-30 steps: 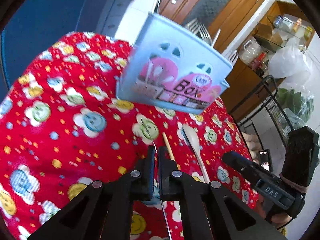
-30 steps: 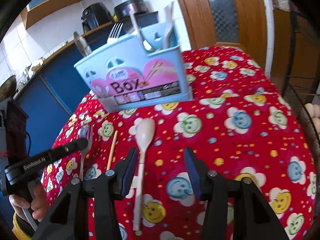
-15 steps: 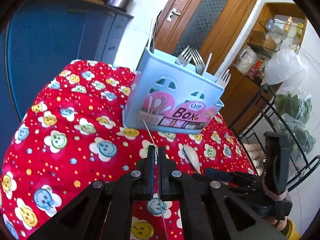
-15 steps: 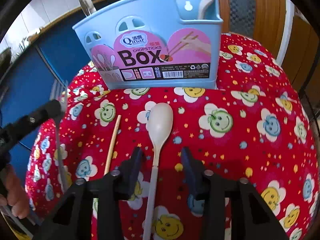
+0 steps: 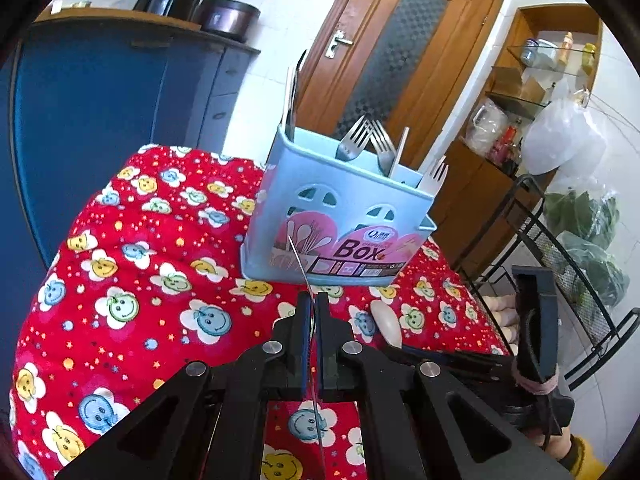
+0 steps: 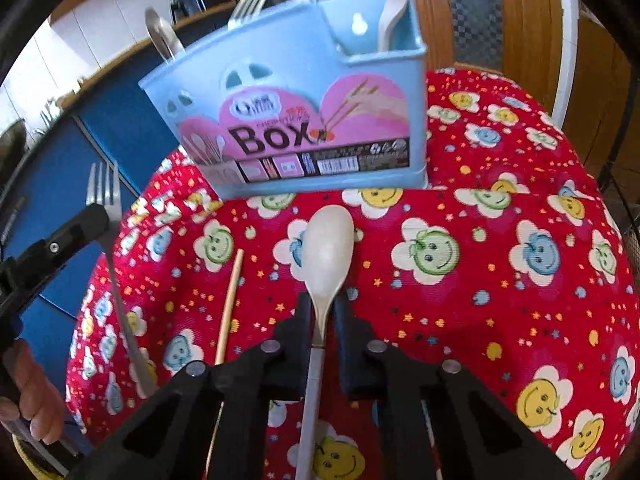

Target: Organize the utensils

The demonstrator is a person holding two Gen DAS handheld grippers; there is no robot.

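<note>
Now the left gripper [image 5: 311,308] is angling down over the red flowered surface [image 5: 132,280], its jaws clamping a fork [image 6: 105,196] edge-on; in the right wrist view the fork is showing at 9 o'clock, tines up, held clear of the cloth. A hand [image 6: 30,392] is wrapping the handle at 8 o'clock there.

The right gripper [image 6: 323,312] is tilting more steeply down, and its jaws have just been closing around the neck of a pale spoon [image 6: 328,248], which is lying on the cloth bowl toward 12 o'clock; whether the pads are already pressing it I cannot tell.

A wooden chopstick [image 6: 230,304] is lying just beside the spoon toward 9 o'clock, apart from it. The blue utensil box [image 6: 304,120] is standing upright at 12 o'clock, directly beyond the spoon's bowl, holding forks [image 5: 370,140] and a white spoon [image 6: 394,4]. Behind it a blue cabinet [image 5: 100,92] and a wooden door [image 5: 396,48] are filling the background, with a black wire rack [image 5: 580,248] at 3 o'clock in the left wrist view.
</note>
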